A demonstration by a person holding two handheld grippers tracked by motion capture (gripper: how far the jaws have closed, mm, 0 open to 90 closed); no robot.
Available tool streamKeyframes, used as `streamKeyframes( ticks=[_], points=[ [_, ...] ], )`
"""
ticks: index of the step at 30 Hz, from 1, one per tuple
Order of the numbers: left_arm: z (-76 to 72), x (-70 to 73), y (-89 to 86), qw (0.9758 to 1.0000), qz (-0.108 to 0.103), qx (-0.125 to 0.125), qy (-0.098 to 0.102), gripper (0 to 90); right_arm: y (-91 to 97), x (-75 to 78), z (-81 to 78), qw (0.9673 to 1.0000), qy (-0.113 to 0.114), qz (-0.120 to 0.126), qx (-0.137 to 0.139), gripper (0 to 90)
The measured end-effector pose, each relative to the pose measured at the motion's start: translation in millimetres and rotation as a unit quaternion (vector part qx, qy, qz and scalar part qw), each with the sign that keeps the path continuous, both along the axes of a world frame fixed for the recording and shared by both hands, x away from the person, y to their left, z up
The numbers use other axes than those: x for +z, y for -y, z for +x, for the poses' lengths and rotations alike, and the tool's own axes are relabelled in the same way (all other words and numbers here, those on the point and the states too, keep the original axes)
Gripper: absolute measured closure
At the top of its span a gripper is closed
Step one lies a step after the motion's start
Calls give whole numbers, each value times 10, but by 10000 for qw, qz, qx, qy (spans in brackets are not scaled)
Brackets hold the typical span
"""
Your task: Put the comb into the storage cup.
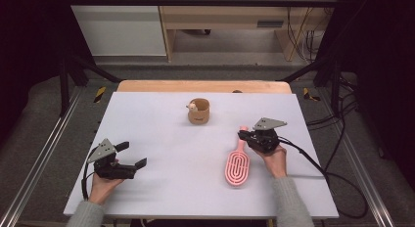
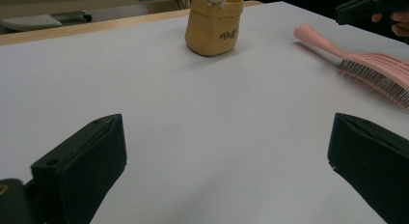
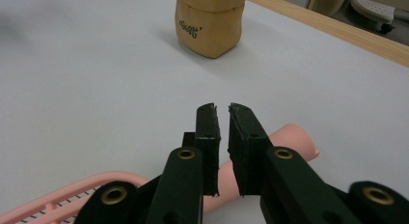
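Right tongs (image 3: 222, 110) nearest the lens in the right gripper view: jaws drawn almost together, only a thin slit between the pads, poised over the handle of the pink hairbrush (image 3: 284, 142). Handle runs crosswise beneath the jaws; cannot tell whether the pads pinch it or merely sit just above it. Nothing visibly fills the slit at the tips. High view: right tongs (image 1: 243, 134) at the handle end of the hairbrush (image 1: 237, 167), whose paddle head lies toward the person, bristle side down on the white surface (image 1: 161, 139). Left tongs (image 1: 134, 156) well apart from the brush at the left side, jaws wide apart, holding nothing. Judgement: step in hand is taking the brush by its handle. To do it well, grip should sit squarely across the handle, set back from the rounded tip, pads low enough to catch its thickness; a bite at the very end would let the heavy head swing down on lifting. Farther out: tan pouch (image 1: 198, 111) with a small pale figure inside, upright near the far middle of the surface, well clear of both tongs.
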State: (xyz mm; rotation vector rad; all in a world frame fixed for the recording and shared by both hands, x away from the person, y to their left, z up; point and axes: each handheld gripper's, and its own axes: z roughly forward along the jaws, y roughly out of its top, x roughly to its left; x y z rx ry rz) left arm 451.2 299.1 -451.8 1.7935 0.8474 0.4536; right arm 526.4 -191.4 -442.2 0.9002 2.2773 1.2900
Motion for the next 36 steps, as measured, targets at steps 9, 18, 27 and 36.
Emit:
streamKeyframes(
  ticks=[9,18,27,36],
  points=[
    [3,-2,-2,10000,2,-3,-2,0,-94,-83,106,9997,-125,-208,-36,900],
    [6,-5,0,10000,11,-3,-8,0,-122,-158,181,9993,-126,-344,-112,900],
    [8,-7,4,10000,21,-7,-9,0,-144,-232,221,9980,-209,-592,-119,900],
    [8,-6,5,10000,26,-5,-10,1,-131,-237,212,9966,-263,-755,-176,900]
  ],
)
